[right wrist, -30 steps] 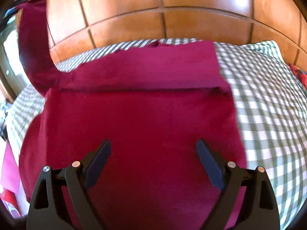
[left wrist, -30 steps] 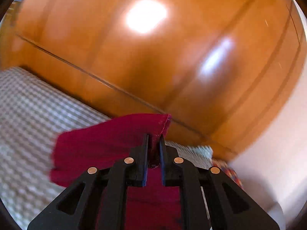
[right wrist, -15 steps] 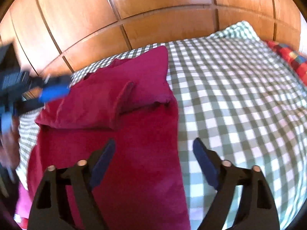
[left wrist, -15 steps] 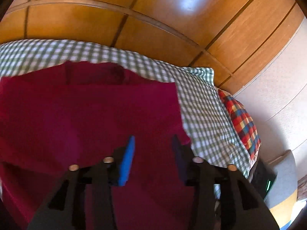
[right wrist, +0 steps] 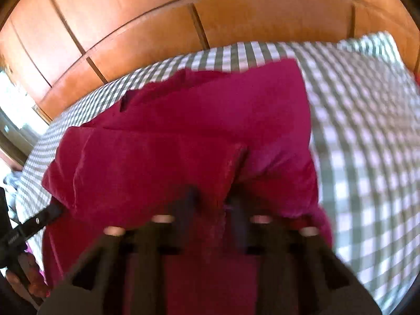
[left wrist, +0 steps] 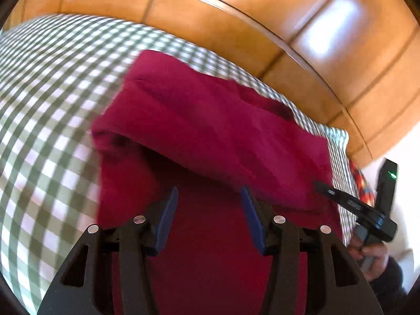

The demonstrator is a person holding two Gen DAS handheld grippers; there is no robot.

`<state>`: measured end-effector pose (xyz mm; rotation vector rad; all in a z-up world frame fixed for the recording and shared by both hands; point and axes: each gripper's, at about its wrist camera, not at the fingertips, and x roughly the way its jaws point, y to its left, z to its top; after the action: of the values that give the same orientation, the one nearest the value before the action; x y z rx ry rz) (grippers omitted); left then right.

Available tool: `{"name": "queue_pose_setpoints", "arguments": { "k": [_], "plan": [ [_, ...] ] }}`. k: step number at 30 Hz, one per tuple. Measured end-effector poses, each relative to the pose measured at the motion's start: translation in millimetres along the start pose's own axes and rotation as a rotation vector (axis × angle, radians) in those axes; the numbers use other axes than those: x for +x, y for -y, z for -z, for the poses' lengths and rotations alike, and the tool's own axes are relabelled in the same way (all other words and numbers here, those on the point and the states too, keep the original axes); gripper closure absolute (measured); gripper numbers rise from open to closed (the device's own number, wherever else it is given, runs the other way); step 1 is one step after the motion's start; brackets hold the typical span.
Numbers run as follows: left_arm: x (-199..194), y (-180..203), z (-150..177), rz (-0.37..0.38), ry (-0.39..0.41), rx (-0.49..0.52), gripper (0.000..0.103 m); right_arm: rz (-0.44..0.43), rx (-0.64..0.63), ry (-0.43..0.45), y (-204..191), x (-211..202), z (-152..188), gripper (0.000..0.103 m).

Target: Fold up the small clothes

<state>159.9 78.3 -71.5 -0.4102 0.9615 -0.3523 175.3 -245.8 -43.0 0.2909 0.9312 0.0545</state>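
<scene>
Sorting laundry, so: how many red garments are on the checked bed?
1. The garment lies mid-bed on the checked sheet, its far part folded over. Others may be hidden outside the views.

The left gripper (left wrist: 207, 218) is black, with blue pads (left wrist: 165, 218) and round silver screws (left wrist: 139, 219). The right gripper (right wrist: 211, 204) looks black and blurry.

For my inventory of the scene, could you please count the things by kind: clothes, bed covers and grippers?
Crimson garment: 1
Green checked bedsheet: 1
Red plaid cloth, at the bed's far edge: 1
Grippers, left gripper and right gripper: 2
Total: 5
</scene>
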Motion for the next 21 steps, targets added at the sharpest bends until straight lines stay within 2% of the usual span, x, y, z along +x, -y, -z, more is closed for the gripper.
{"name": "queue_pose_setpoints", "arguments": {
  "k": [2, 4, 6, 9, 11, 13, 17, 21],
  "plan": [
    [1, -12, -6, -0.004, 0.015, -0.028, 0.054, 0.033, -0.040, 0.107, -5, -33, -17, 0.098],
    [5, -20, -10, -0.015, 0.023, -0.051, 0.054, 0.053, -0.021, 0.181, 2, -57, -31, 0.098],
    [8, -25, -12, -0.033, 0.028, -0.067, 0.054, 0.080, 0.008, 0.204, 16, -65, -42, 0.098],
    [14, -33, -13, -0.042, 0.011, -0.094, 0.054, 0.090, 0.043, 0.139, 31, -44, -44, 0.098],
    [15, -39, -12, -0.034, 0.011, -0.114, 0.056, 0.161, 0.030, 0.067, 38, -19, -31, 0.098],
    [13, -40, -11, -0.029, 0.014, -0.114, 0.056, 0.178, 0.065, 0.013, 49, 2, -17, 0.098],
    [5, -35, -5, -0.048, 0.002, -0.070, 0.057, 0.163, 0.089, 0.019, 56, 6, -8, 0.098],
    [-23, -26, -1, 0.022, 0.027, -0.033, 0.057, 0.134, 0.085, 0.037, 59, -10, -14, 0.098]
  ]
}}
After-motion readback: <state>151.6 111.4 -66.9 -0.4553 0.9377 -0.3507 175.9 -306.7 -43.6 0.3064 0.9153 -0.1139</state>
